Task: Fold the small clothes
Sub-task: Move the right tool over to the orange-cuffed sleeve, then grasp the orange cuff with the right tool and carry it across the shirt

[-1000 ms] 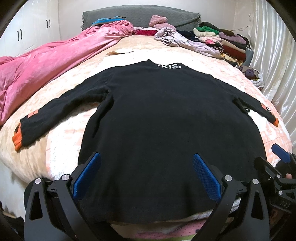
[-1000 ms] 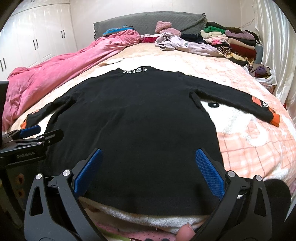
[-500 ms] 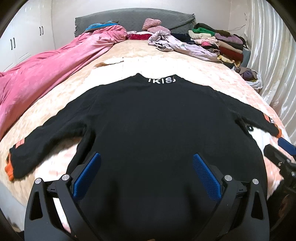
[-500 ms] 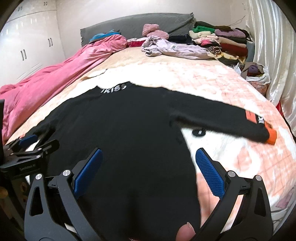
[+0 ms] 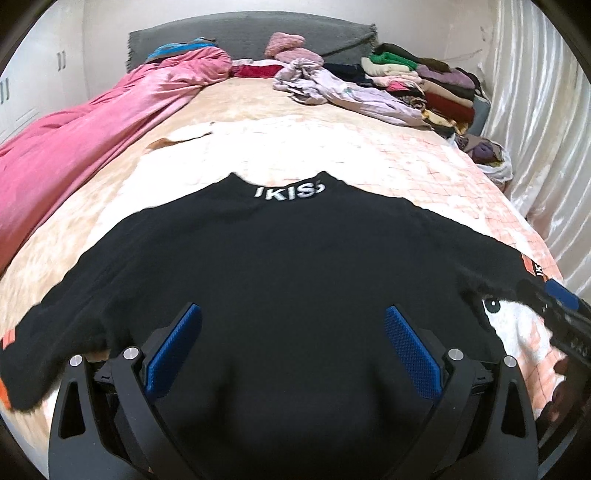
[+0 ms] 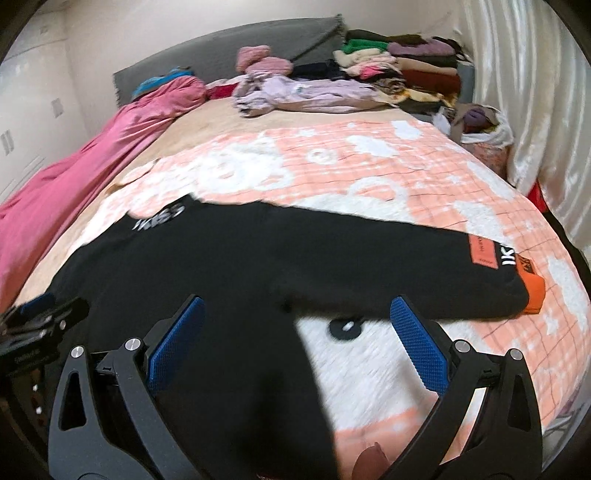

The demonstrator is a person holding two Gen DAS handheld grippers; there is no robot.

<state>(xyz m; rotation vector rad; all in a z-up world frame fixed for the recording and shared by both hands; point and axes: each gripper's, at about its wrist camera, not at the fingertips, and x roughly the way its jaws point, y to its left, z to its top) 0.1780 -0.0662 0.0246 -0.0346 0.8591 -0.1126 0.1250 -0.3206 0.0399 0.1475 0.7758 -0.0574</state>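
A black long-sleeved sweater (image 5: pixel 288 266) with white collar lettering lies flat on the bed, sleeves spread, orange cuffs at both ends. My left gripper (image 5: pixel 291 343) is open and empty above the sweater's lower body. My right gripper (image 6: pixel 295 332) is open and empty over the sweater's right side, below its right sleeve (image 6: pixel 424 266) with the orange cuff (image 6: pixel 535 295). The right gripper shows at the right edge of the left wrist view (image 5: pixel 561 306); the left gripper shows at the left edge of the right wrist view (image 6: pixel 40 317).
A pink quilt (image 5: pixel 85 136) lies along the bed's left side. Loose lilac clothes (image 5: pixel 343 92) and a stack of folded clothes (image 5: pixel 432 81) sit at the far right by the grey headboard (image 5: pixel 251 33). A white curtain (image 5: pixel 546 147) hangs on the right.
Both grippers have moved forward over the sweater, from the hem toward its middle. The right gripper has also swung right toward the right sleeve. Both stay open.
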